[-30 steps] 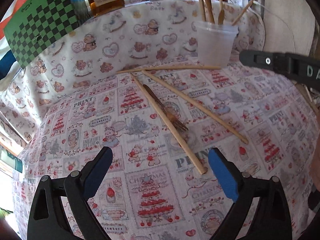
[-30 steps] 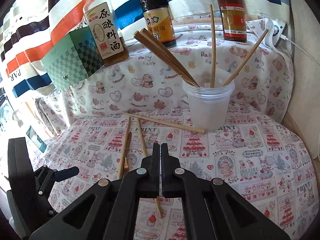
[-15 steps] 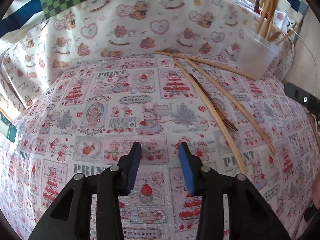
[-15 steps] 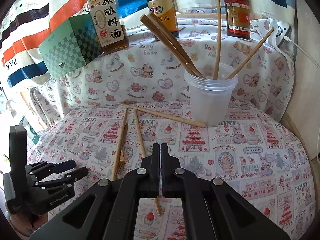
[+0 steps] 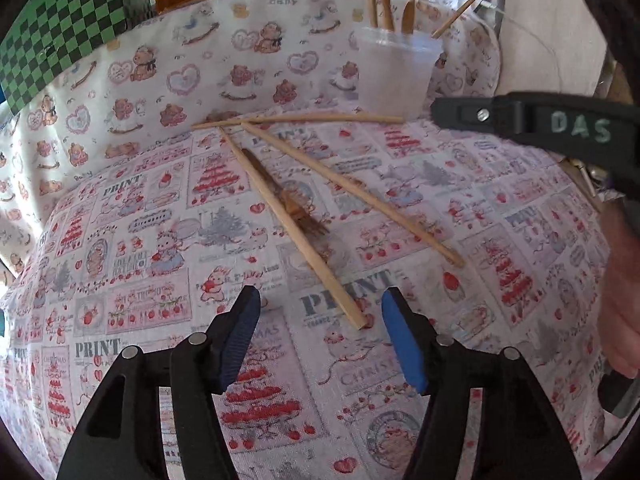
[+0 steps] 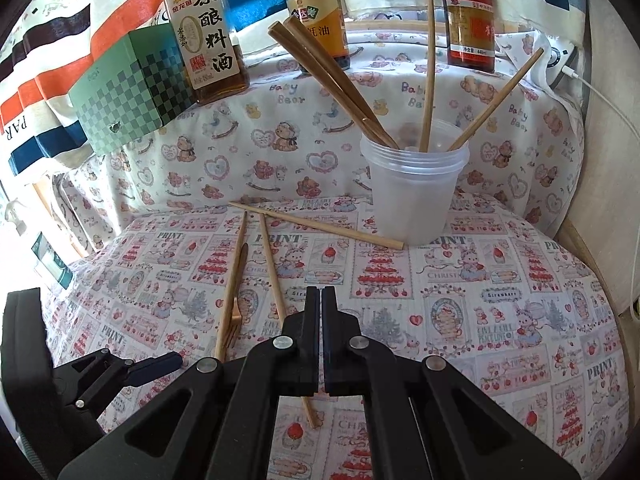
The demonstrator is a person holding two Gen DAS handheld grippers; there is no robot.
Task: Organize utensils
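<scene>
A cloth printed with Christmas trees, strawberries and small animals covers the worktop (image 5: 120, 264), and a second cloth with bears and hearts hangs behind it. On the ledge above stand three sauce bottles and a green chequered box (image 6: 128, 84).

Three loose chopsticks and a small wooden fork (image 5: 286, 196) lie on the cloth in front of a clear plastic cup (image 6: 416, 192). In the left wrist view the nearest chopstick (image 5: 292, 228) runs from its far end near the fold of the cloth down and to the right, its near end lying between the tips of the left tool (image 5: 320, 322) but not touched by them. The fork lies along its right side, tines toward the camera. A second chopstick (image 5: 352, 196) starts close to the same far point and splays out more to the right. The third chopstick (image 5: 298, 119) lies crosswise along the back, one end at the foot of the cup.

The cup stands upright and holds several more chopsticks, leaning out in different directions.

The left tool's jaws have just been opening again and stand apart, holding nothing. The right tool (image 6: 321, 308) is clenched tight on nothing, its fingers pressed together, hovering above the cloth. A hand (image 5: 620, 300) shows at the right edge of the left view.
</scene>
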